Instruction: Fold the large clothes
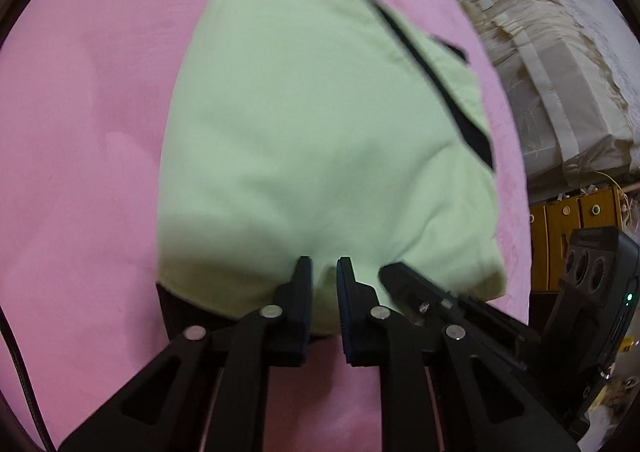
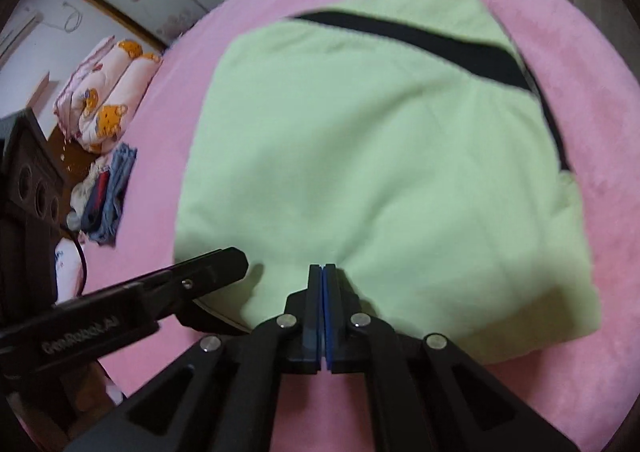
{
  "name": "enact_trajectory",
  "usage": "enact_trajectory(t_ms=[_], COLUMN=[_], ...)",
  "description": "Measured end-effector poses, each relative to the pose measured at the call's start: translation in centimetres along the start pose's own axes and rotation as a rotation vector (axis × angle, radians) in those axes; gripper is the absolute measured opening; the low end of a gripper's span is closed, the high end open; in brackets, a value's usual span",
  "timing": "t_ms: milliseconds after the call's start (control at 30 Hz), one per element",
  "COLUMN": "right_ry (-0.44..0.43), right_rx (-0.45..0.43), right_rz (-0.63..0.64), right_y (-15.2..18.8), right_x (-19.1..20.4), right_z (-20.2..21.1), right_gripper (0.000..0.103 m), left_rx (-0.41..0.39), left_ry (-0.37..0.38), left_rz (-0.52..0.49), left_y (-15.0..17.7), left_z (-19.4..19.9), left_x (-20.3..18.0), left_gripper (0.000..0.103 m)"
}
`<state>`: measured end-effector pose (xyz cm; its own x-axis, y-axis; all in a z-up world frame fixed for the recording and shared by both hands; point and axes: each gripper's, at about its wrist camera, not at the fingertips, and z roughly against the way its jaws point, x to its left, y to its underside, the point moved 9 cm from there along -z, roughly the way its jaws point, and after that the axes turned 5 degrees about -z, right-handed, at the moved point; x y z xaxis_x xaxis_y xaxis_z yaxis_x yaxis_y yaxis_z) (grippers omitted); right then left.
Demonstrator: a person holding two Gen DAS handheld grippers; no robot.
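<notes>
A pale green garment (image 1: 312, 140) with black trim (image 1: 448, 92) lies folded on a pink blanket (image 1: 80, 132). My left gripper (image 1: 324, 266) is at the garment's near edge, its jaws almost together, pinching a ridge of green cloth. In the right wrist view the same garment (image 2: 380, 156) fills the middle. My right gripper (image 2: 323, 268) is shut with its pads flush and its tips on the near edge; no cloth shows between them. The two grippers sit close, side by side: the left gripper (image 2: 236, 256) to the left, the right gripper (image 1: 390, 272) to the right.
Folded bear-print bedding (image 2: 104, 100) and a heap of clothes (image 2: 108, 196) lie beyond the blanket's left side. A beige curtain (image 1: 540, 52) and yellow wooden drawers (image 1: 576, 244) stand to the right. A dark cable (image 1: 20, 364) runs along the left edge.
</notes>
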<state>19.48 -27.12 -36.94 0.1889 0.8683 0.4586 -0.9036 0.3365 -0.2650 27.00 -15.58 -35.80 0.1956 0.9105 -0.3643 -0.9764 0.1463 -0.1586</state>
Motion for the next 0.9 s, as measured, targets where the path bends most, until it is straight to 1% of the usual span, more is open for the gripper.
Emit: enact_trajectory(t_ms=[67,100,133,167,233,300,367,433,500,533,567,600,667,700,767,833,900], right_ry=[-0.009,-0.006,0.014,0.053,0.117,0.165,0.188,0.25,0.337,0.347,0.326,0.267,0.107,0.03,-0.031,-0.059,-0.072], right_rx=[0.01,0.011,0.002,-0.019,-0.052,-0.064,-0.063,-0.059,-0.07,-0.086,-0.112,-0.142,-0.198,-0.206,-0.185,-0.164,-0.155], right_rz=[-0.008,-0.018,-0.023,-0.021,-0.023,-0.055,-0.077,-0.032,0.032,0.041,0.036,0.021,-0.019,-0.033,-0.039,-0.03,-0.023], right_y=[0.0,0.0,0.0,0.2,0.1,0.4,1.0,1.6,2.0,2.1,1.9,1.7,1.0,0.5,-0.2,-1.2,-2.3], right_x=[-0.5,-0.9,-1.5,-2.1,-3.8,-5.7,-7.3,-7.7,-7.2,-6.8,-6.0,-5.1,-3.0,-1.8,-0.4,0.7,1.3], right_z=[-0.3,-0.2,0.1,0.8,2.0,3.1,3.9,4.4,5.0,5.4,5.9,6.3,6.8,6.5,5.2,3.2,1.4], right_gripper=[0.0,0.0,0.0,0.0,0.0,0.0,0.0,0.0,0.0,0.0,0.0,0.0,0.0,0.0,0.0,0.0,0.0], left_rx=[0.004,0.001,-0.003,-0.011,-0.028,-0.04,-0.045,-0.046,-0.059,-0.068,-0.073,-0.077,-0.085,-0.098,-0.112,-0.132,-0.154], left_ry=[0.008,-0.003,-0.018,-0.038,-0.078,-0.049,-0.021,-0.014,-0.025,-0.03,-0.03,-0.028,-0.014,-0.014,-0.021,-0.029,-0.014], left_rz=[0.004,-0.013,-0.033,-0.052,-0.056,-0.027,0.014,0.026,0.023,0.008,-0.013,-0.038,-0.074,-0.084,-0.085,-0.072,-0.048], left_y=[0.6,0.8,0.9,1.0,0.8,0.8,0.7,0.4,0.1,0.0,-0.1,-0.3,-0.7,-1.3,-2.3,-3.9,-5.7], left_z=[-0.3,-0.2,0.0,0.3,0.7,1.3,1.6,1.5,2.0,2.3,2.3,2.4,3.0,2.9,2.8,2.5,1.9], left_x=[0.6,0.7,0.9,1.1,1.6,2.1,2.6,2.5,2.1,1.8,1.4,0.9,0.4,0.1,0.1,0.6,1.0], left_gripper=[0.006,0.002,0.001,0.001,0.001,0.001,0.001,0.001,0.001,0.001,0.002,0.002,0.002,0.002,0.002,0.002,0.002])
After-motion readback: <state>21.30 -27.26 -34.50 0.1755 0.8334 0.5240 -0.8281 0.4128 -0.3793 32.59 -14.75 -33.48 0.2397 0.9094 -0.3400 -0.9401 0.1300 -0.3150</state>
